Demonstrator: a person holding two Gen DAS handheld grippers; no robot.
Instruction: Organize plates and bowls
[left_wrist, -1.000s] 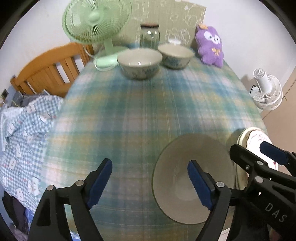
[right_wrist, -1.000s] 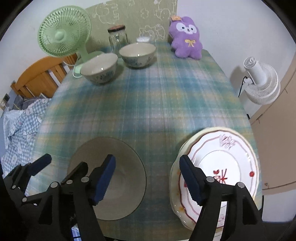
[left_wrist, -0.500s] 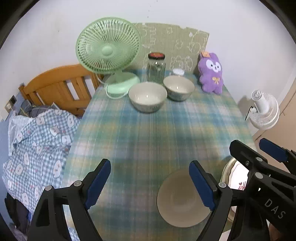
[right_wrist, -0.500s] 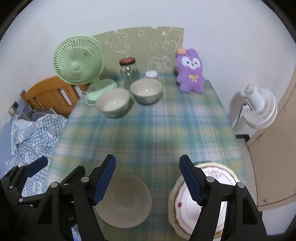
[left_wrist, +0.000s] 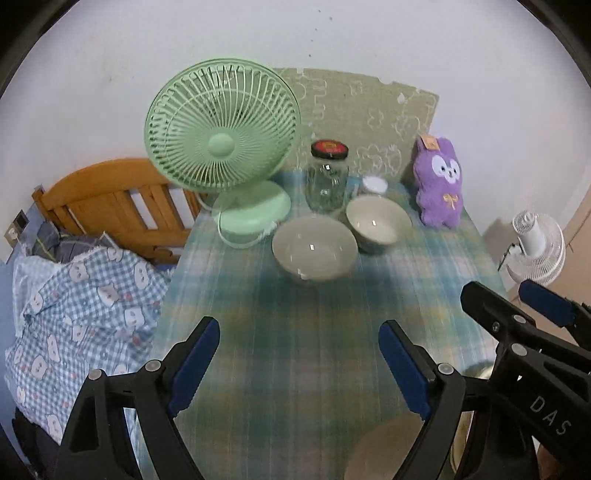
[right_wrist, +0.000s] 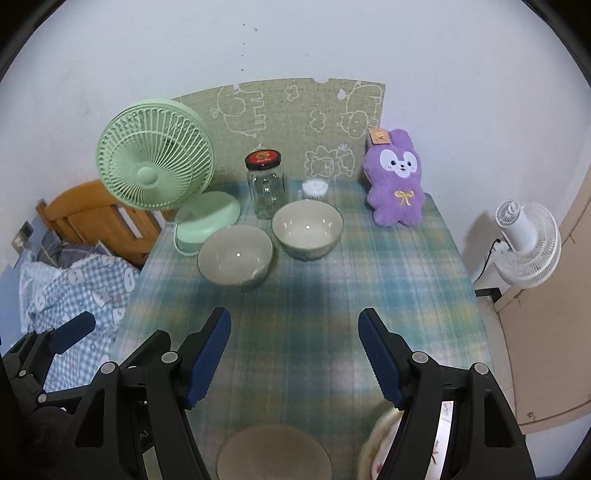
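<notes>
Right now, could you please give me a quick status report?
Both claws, left and right, open, empty. Two bowls far side. Nothing between.

right gripper (right_wrist: 294, 354) jaws spread wide, holding nothing, above plaid tablecloth (right_wrist: 306, 306) | left gripper (right_wrist: 70, 334) at lower left edge | near bowl (right_wrist: 272, 452) at bottom centre, patterned plate (right_wrist: 373, 452) just beside it at right | two bowls (right_wrist: 235, 255) (right_wrist: 307, 229) side by side at far end, before glass jar (right_wrist: 266, 184), green fan (right_wrist: 155, 168) and purple plush (right_wrist: 395, 177)

Two bowls (right_wrist: 271, 243) before jar (right_wrist: 266, 184), fan (right_wrist: 155, 173) left.
</notes>
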